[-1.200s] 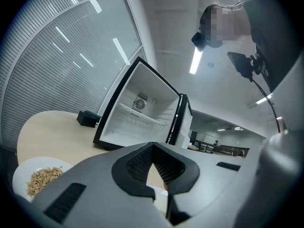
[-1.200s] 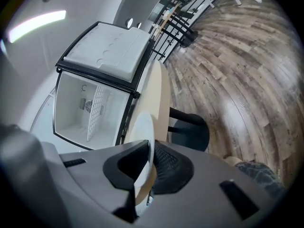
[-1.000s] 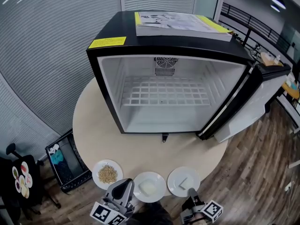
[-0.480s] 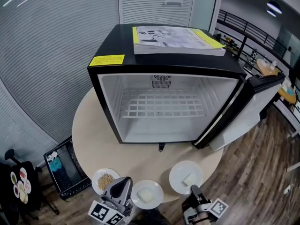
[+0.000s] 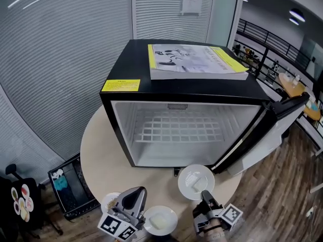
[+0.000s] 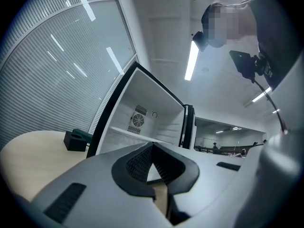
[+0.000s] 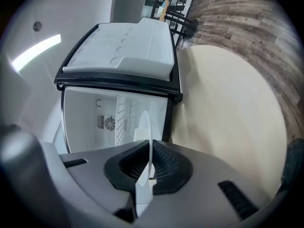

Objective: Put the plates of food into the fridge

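A small white plate [image 5: 184, 175] carrying a pale square of food [image 5: 195, 182] hung in the air just in front of the open fridge [image 5: 126, 67], level with the lower lip of its opening and clear of the round table [image 5: 103, 145]. The right gripper [image 5: 205, 197] held it by the near rim, jaws pinched tight on the thin edge. In the right gripper view the plate [image 7: 145, 127] showed edge-on as a white line rising from between the pads, with the white interior and rear fan behind. The step in hand looked like carrying the first plate into the fridge. The next move would call for keeping the plate flat, passing it over the lip and past the swung-open door [image 5: 265, 132] onto the wire shelf [image 5: 181, 130] or the floor beneath, then letting go. The left gripper [image 5: 137, 194] hovered at the table's near edge with its jaws drawn together and nothing seen between them. Beside it a plate of grain [image 5: 108, 201] and a plate of pale food [image 5: 171, 217] waited on the table. A large book [image 5: 197, 62] lay on top of the fridge. A second earlier all three plates sat in a row on the table; since then the right-hand one had been lifted and brought toward the opening, and both grippers had risen.
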The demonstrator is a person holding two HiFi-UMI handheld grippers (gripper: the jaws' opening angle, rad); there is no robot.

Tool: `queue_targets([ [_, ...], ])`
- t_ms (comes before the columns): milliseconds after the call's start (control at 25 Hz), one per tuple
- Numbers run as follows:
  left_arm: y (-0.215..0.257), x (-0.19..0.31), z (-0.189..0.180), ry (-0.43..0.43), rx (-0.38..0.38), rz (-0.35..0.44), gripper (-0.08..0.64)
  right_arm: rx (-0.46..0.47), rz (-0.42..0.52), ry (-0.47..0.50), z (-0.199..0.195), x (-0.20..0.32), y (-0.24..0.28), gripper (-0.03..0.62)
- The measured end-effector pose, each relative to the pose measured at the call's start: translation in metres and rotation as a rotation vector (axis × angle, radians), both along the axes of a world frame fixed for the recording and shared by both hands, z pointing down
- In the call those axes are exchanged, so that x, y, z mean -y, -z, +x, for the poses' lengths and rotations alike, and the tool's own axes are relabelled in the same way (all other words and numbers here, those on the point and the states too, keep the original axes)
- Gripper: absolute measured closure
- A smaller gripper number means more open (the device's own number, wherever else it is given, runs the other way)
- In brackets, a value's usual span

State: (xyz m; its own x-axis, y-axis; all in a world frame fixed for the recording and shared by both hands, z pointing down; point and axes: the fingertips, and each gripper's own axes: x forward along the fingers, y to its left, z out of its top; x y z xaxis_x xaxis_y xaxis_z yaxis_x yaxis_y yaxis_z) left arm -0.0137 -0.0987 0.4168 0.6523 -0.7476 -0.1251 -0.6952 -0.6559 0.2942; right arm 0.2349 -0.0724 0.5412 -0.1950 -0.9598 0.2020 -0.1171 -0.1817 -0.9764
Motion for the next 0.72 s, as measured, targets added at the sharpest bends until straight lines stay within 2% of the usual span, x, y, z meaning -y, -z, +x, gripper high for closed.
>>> queue_targets([
  [200, -0.005, 0.028, 0.011, -0.005, 0.007, 0.004, 0.554, -0.03, -0.002, 0.028, -0.011, 0.044, -0.002, 0.578],
  [520, -0.032, 0.074, 0.024, 0.01, 0.014, -0.04, 0.554, -0.046, -0.024, 0.082, -0.044, 0.104, -0.016, 0.578],
  [720, -0.05, 0.098, 0.037, 0.011, 0.014, -0.064, 0.554, -0.045, -0.065, 0.046, -0.043, 0.125, -0.031, 0.578],
])
